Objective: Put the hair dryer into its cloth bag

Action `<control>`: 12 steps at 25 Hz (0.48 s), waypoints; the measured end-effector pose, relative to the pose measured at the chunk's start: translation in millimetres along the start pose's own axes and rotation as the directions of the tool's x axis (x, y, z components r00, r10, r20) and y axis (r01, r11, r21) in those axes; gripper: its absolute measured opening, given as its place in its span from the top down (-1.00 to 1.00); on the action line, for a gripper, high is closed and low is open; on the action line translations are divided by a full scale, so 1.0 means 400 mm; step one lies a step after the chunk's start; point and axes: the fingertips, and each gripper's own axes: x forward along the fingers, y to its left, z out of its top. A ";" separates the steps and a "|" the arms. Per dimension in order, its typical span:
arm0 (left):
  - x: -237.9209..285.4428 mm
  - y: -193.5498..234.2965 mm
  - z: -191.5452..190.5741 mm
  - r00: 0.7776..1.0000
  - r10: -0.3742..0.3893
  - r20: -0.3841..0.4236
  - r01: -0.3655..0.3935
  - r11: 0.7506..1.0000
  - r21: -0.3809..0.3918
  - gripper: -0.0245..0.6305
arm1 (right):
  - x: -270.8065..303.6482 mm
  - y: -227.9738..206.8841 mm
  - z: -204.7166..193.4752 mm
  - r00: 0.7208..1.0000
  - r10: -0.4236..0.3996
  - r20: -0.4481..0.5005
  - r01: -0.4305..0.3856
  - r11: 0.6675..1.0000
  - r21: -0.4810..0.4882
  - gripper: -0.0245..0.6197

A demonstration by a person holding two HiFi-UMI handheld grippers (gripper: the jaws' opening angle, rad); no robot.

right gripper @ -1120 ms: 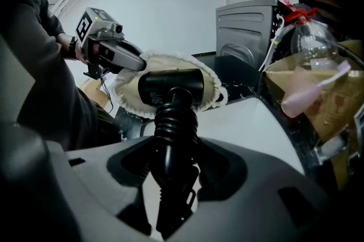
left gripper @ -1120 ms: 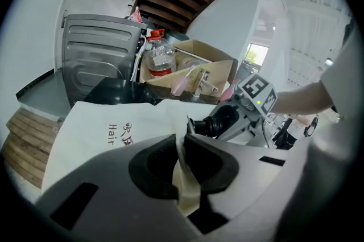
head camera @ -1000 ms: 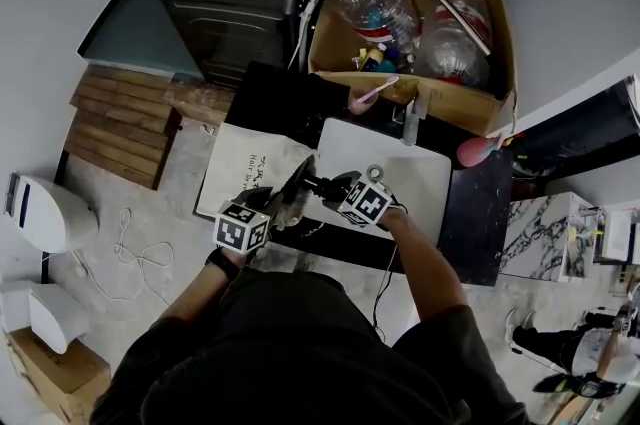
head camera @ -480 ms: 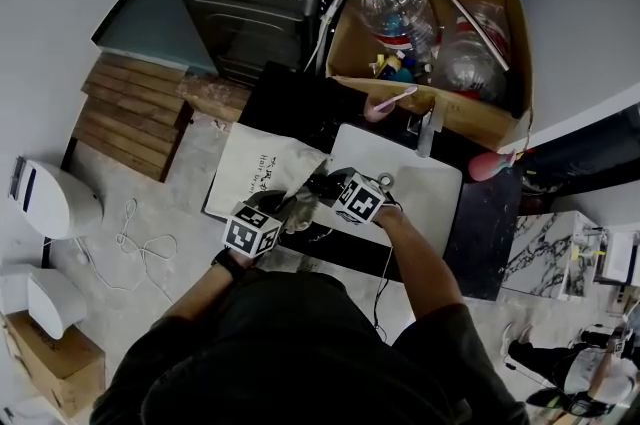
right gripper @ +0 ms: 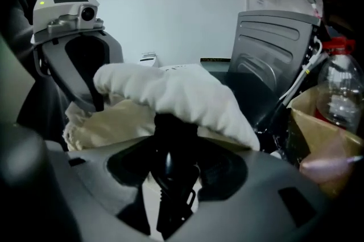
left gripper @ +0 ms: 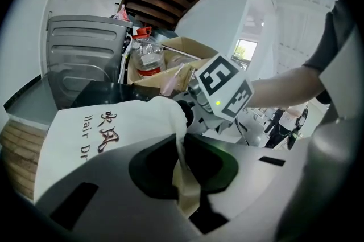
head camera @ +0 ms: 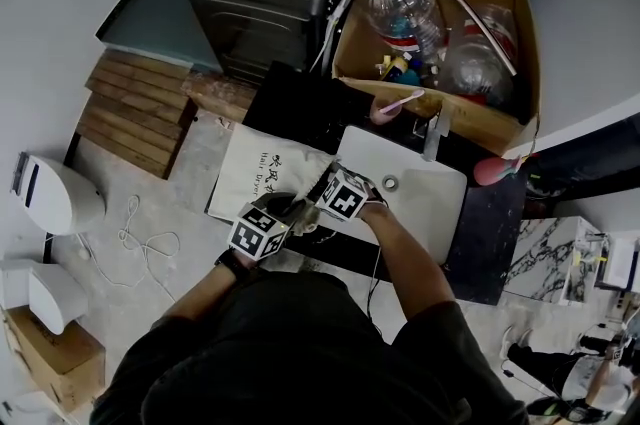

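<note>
The left gripper (left gripper: pixel 181 147) has its jaws pinched on the bag (left gripper: pixel 108 132) rim. The right gripper (right gripper: pixel 170 169) clamps the dryer (right gripper: pixel 169 130), whose front sits inside the bag. That thin pinch may slip, so the mouth collapses and snags the dryer.

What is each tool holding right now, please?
Left tool: closed on the edge of the cloth bag.
Right tool: closed on the hair dryer, at its black handle.
</note>
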 end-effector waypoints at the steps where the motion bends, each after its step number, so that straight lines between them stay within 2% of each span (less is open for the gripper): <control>1: -0.002 -0.001 0.001 1.000 -0.005 0.001 0.005 1.000 0.001 0.82 | 0.006 0.000 0.007 1.000 -0.003 0.003 0.003 1.000 0.000 0.23; 7: -0.003 -0.001 -0.003 0.999 -0.033 0.009 0.033 0.999 -0.016 0.82 | 0.038 -0.012 0.035 0.999 -0.032 0.037 0.032 0.999 0.019 0.21; 12: -0.004 0.002 -0.010 0.999 -0.046 0.005 0.046 0.999 -0.026 0.82 | 0.049 -0.016 0.020 0.998 -0.055 0.020 0.056 0.998 -0.013 0.19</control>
